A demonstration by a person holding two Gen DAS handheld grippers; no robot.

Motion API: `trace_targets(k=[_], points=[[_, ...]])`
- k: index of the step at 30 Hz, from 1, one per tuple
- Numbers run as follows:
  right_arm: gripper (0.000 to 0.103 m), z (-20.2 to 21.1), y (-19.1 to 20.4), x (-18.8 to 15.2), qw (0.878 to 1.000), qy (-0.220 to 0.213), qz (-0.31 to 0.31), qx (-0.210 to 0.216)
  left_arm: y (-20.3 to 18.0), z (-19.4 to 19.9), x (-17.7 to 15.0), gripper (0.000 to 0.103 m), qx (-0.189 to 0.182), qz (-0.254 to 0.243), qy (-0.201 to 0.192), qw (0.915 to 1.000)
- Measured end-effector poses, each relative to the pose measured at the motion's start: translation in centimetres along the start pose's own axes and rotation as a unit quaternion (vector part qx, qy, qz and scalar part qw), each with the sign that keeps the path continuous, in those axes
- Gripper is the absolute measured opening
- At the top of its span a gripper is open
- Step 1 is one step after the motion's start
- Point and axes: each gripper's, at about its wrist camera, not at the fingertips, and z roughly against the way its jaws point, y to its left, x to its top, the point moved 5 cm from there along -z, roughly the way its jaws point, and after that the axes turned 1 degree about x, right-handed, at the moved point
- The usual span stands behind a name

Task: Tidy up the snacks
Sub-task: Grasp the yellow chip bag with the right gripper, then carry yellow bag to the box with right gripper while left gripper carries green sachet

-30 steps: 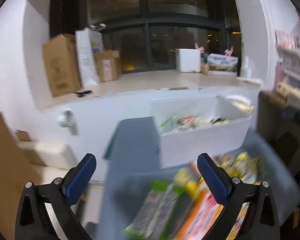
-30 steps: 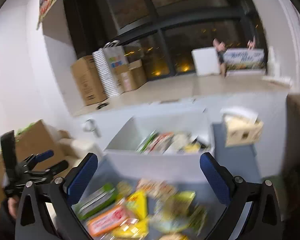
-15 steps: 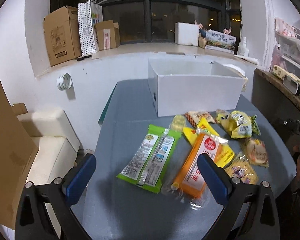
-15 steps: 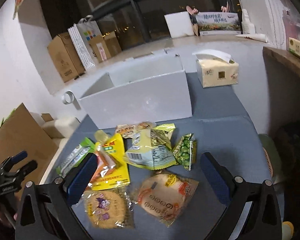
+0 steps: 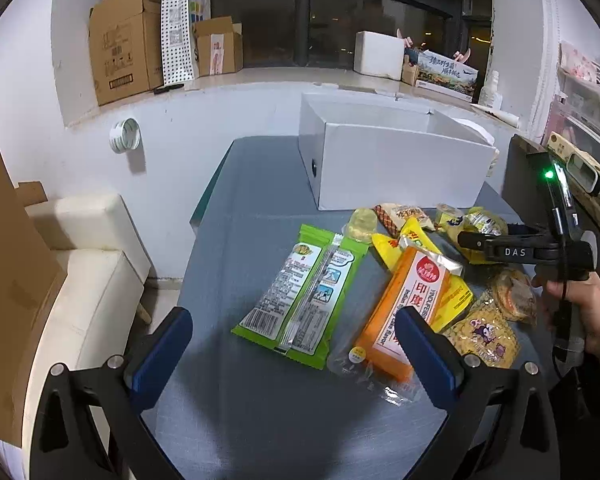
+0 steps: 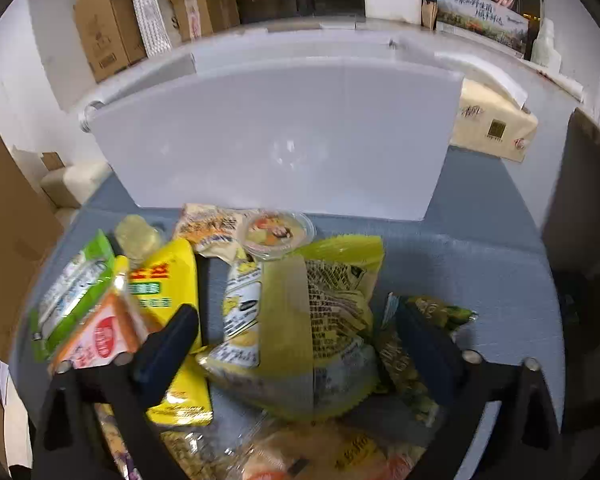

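Observation:
Several snack packets lie on the grey table (image 5: 260, 420) in front of a white open box (image 5: 395, 160). My left gripper (image 5: 292, 332) hangs open above a green packet (image 5: 303, 292), beside an orange packet (image 5: 403, 308), and holds nothing. My right gripper (image 6: 296, 328) is low over a yellow-green bag (image 6: 319, 312). Its jaws are closing with the bag between them, and the pads do not touch it. A small green packet (image 6: 439, 316) lies by its right finger and a yellow packet (image 6: 168, 280) by its left. A jelly cup (image 6: 276, 234) rests against the bag's far end.
The white box (image 6: 276, 140) stands just behind the pile. A tissue box (image 6: 495, 128) sits to its right. A white sofa (image 5: 84, 264) and cardboard (image 5: 8, 280) are left of the table. A dark counter (image 5: 531, 184) stands to the right. A hand (image 5: 579, 308) holds the right gripper's handle.
Both grippers have sunk toward the table and tilted down. The right one has dropped close over the yellow-green bag with its jaws narrower, and it now shows in the left wrist view.

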Motion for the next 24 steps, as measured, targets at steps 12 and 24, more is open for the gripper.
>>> trace_targets(k=[12, 24], points=[[0.065, 5.4, -0.7, -0.2, 0.996, -0.056, -0.038, 0.064, -0.2, -2.0, -0.1, 0.103, -0.007, -0.028, 0.019, 0.9994], [0.065, 13.8, 0.8, -1.1, 0.986, -0.128, -0.034, 0.106, -1.1, -9.5, 3.2, 0.103, -0.078, -0.088, 0.087, 0.9892]])
